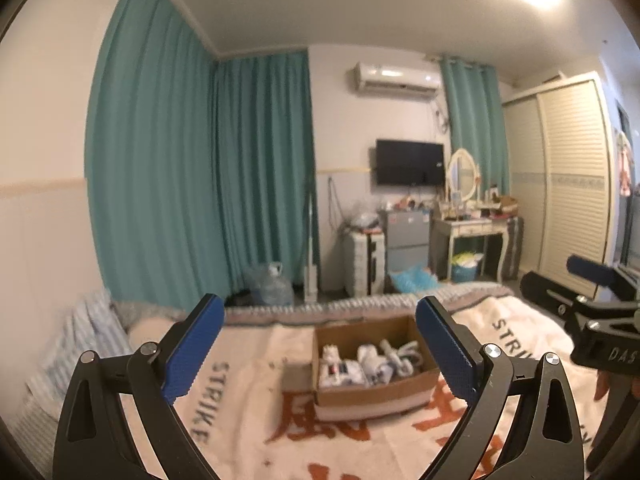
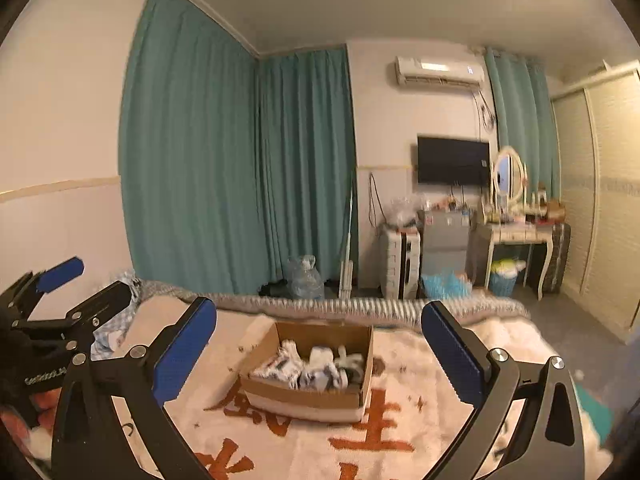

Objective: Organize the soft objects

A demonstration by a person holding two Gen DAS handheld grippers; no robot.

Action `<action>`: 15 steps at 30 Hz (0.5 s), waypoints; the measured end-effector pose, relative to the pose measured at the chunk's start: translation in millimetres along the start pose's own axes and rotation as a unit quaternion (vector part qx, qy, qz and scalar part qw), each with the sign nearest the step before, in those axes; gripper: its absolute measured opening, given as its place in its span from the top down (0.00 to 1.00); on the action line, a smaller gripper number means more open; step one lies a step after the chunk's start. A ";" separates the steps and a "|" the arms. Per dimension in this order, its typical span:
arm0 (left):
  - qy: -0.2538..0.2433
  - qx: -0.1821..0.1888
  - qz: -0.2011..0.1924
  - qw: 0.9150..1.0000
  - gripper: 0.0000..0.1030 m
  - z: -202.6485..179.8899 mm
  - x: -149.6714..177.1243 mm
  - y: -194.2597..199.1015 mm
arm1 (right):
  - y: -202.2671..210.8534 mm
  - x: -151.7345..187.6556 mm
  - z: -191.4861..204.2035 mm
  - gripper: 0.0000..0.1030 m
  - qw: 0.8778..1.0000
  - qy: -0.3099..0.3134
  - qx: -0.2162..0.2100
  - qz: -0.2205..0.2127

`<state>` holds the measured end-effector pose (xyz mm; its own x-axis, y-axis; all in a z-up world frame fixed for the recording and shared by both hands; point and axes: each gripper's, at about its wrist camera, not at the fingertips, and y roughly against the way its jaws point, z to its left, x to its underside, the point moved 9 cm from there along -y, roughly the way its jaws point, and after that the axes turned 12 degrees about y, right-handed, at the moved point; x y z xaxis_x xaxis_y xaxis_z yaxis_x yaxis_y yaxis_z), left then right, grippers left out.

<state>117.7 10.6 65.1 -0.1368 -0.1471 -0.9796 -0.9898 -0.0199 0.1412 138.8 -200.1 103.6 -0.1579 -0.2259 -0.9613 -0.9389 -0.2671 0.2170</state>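
A brown cardboard box (image 1: 404, 390) sits on the bed and holds several rolled white socks (image 1: 370, 364) with dark marks. It also shows in the right wrist view (image 2: 304, 398) with the socks (image 2: 316, 368) inside. My left gripper (image 1: 318, 344) is open and empty, held above the bed in front of the box. My right gripper (image 2: 320, 348) is open and empty, also in front of the box. Each gripper shows at the edge of the other's view: the right one (image 1: 568, 280), the left one (image 2: 86, 278).
The bed has a white fleece blanket (image 1: 248, 412) with orange characters and "STRIKE" lettering. A striped pillow (image 1: 80, 344) lies at the left. Beyond the bed are teal curtains (image 1: 168, 168), a water jug (image 1: 270, 284), a dressing table (image 1: 470, 228) and a wardrobe (image 1: 568, 184).
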 end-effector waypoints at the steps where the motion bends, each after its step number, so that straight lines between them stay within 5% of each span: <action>1: 0.000 -0.004 0.007 1.000 0.04 0.5 8.9 -7.1 | -9.7 8.6 -0.6 0.00 1.000 -0.003 -0.002 0.007; 9: 0.021 -0.008 0.063 0.998 0.04 12.4 68.7 -45.1 | -63.8 85.6 -5.9 0.00 0.997 -0.031 -0.018 0.063; 15: 0.007 -0.009 0.064 0.998 0.04 12.0 70.9 -47.0 | -70.8 97.1 -9.1 0.00 0.997 -0.043 -0.025 0.055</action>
<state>154.1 13.0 -12.7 -0.2608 -0.1628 -0.9516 -0.9635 -0.0182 0.2672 192.7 -211.6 -3.6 -0.2863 -0.1763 -0.9418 -0.8986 -0.2917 0.3278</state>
